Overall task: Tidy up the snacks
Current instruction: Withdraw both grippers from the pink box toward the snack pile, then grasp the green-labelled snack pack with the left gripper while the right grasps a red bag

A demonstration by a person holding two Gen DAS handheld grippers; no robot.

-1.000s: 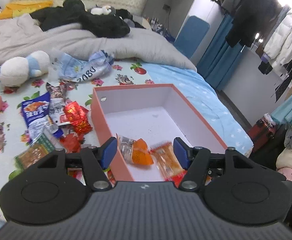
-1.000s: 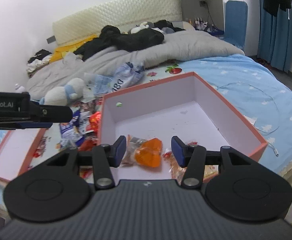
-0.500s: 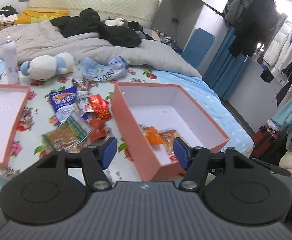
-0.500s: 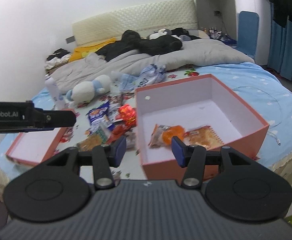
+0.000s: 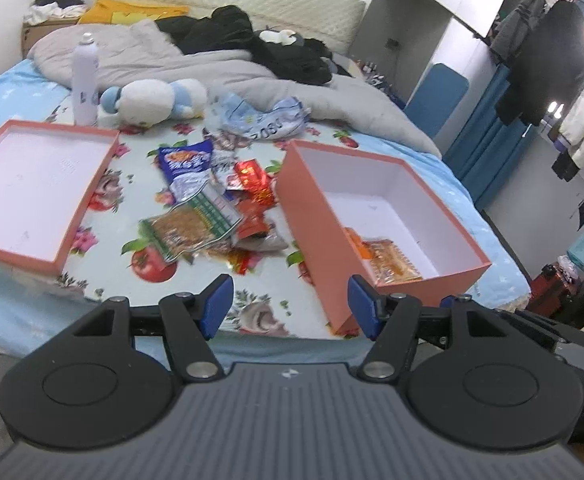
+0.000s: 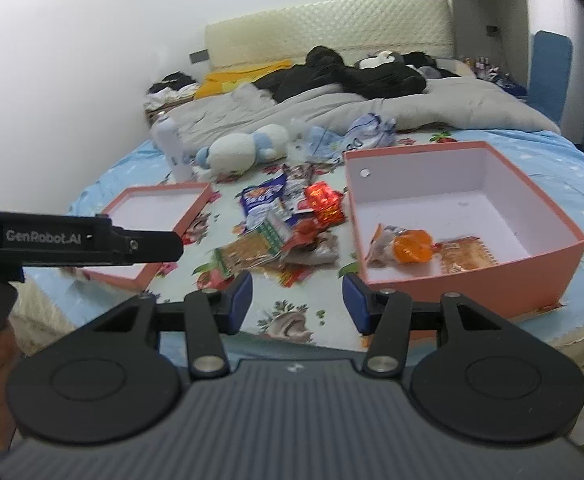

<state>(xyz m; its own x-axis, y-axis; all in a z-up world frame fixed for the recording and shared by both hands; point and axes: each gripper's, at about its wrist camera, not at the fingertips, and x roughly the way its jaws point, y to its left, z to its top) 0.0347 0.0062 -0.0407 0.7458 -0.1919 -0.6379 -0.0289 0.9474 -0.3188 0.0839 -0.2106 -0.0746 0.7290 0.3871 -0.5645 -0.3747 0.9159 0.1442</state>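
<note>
While both grippers [image 5: 290, 306] [image 6: 295, 302] hang open and empty, the snack pile [image 5: 216, 216] lies beyond them.

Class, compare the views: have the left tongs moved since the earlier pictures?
Yes. The left tongs have pulled back from the deep box, now hanging open short of it.

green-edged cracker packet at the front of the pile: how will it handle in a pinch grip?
The green-edged cracker packet looks flat and crinkly: probably light, with slippery film. Contents likely brittle, so pinch its sealed edge. It overlaps other wrappers, which may drag along.
</note>
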